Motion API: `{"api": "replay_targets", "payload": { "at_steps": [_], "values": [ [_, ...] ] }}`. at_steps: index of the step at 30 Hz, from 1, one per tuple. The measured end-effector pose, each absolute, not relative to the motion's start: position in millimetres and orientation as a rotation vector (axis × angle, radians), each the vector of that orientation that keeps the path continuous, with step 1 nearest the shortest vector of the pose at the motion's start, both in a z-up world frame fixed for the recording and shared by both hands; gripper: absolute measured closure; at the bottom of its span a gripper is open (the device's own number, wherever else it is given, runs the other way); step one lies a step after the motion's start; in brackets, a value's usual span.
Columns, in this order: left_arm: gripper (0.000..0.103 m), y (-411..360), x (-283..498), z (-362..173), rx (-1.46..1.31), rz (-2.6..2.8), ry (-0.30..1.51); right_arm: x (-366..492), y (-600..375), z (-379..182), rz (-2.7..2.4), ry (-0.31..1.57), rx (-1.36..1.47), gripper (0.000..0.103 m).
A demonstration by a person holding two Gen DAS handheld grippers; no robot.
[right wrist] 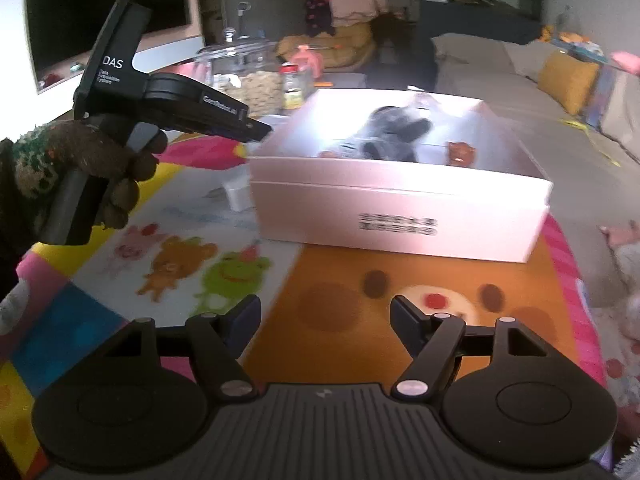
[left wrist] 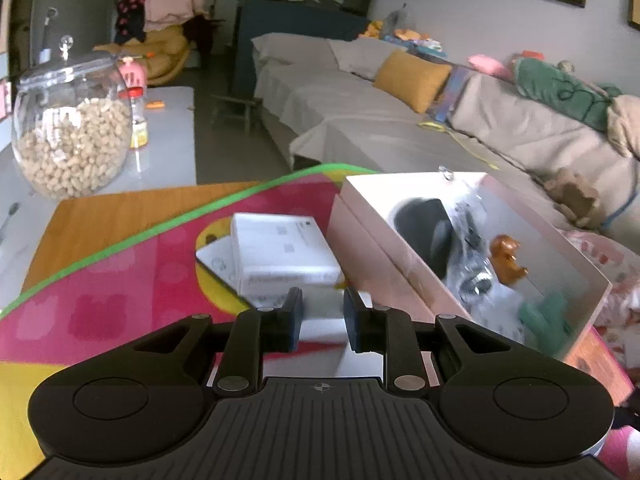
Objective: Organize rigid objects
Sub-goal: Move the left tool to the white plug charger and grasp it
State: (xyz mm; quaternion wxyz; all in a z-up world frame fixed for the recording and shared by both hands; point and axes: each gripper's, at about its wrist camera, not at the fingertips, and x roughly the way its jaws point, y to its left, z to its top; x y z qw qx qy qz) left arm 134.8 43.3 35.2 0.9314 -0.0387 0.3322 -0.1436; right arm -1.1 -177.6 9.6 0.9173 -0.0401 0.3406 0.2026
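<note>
1. The left hand-held gripper has its jaws drawn in nearly as far as they go, and a pale, blurred thing shows in the narrow gap between them; what it is, and whether the pads truly pinch it, I cannot tell. It points down over the tabletop at a small white box.
2. The right hand-held gripper stands about half open with nothing between its jaws, hovering over the cartoon play mat just in front of the pink box.
3. The small white box lies flat on the mat, just beside the pink box's left wall. Its long axis runs away from the left camera, and one short end faces the gripper.
4. The open pink box already holds a dark round thing, a brown toy and a green toy. Its long side lies across the right view.
5. Likely risks:
   - If the pale thing is only lightly caught, a tilt could drop it short of the pink box.
   - The left jaws are close to the pink wall and could knock it sideways.
   - The glossy mat may let the white box slide when nudged.
</note>
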Motion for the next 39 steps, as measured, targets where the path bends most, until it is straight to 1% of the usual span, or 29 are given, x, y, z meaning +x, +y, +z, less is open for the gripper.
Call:
{"api": "replay_targets", "payload": {
  "at_steps": [3,10,12,16,18,20,22,25,29,32,35,39],
  "values": [
    [0.080,46.6,125.6,32.4,-0.068,-0.318,0.704,-2.9,-166.8,9.6,0.439,0.700,-0.111,0.031],
    [0.079,48.4,92.2,23.9,-0.103,-0.418,0.714,-4.0,-163.9,6.4,0.442,0.710,-0.112,0.031],
    [0.076,48.3,88.3,22.5,-0.118,-0.444,0.724,-4.2,-163.6,6.7,0.440,0.711,-0.111,0.031],
    [0.066,41.6,79.6,19.9,-0.118,-0.503,0.764,-5.1,-164.6,6.5,0.444,0.708,-0.102,0.031],
    [0.063,33.8,75.1,16.0,-0.076,-0.502,0.779,-5.6,-165.0,6.9,0.444,0.708,-0.097,0.031],
    [0.064,34.2,72.9,17.1,-0.075,-0.511,0.780,-6.1,-164.7,7.2,0.446,0.707,-0.096,0.031],
    [0.065,44.1,73.7,22.3,-0.132,-0.504,0.750,-7.1,-163.2,6.8,0.447,0.704,-0.106,0.031],
    [0.065,56.8,79.4,30.6,-0.148,-0.385,0.648,-7.8,-161.4,6.0,0.447,0.703,-0.117,0.031],
    [0.065,56.7,101.6,31.9,-0.061,-0.303,0.599,-7.9,-161.5,5.6,0.448,0.702,-0.114,0.031],
    [0.065,45.0,114.7,32.6,0.078,-0.304,0.546,-8.3,-161.5,5.5,0.448,0.702,-0.117,0.030],
    [0.062,36.8,128.4,28.0,0.118,-0.380,0.588,-8.5,-160.8,5.2,0.450,0.702,-0.121,0.029],
    [0.065,28.2,144.2,15.9,0.113,-0.399,0.687,-9.3,-159.4,4.8,0.451,0.702,-0.127,0.028]
  ]
}}
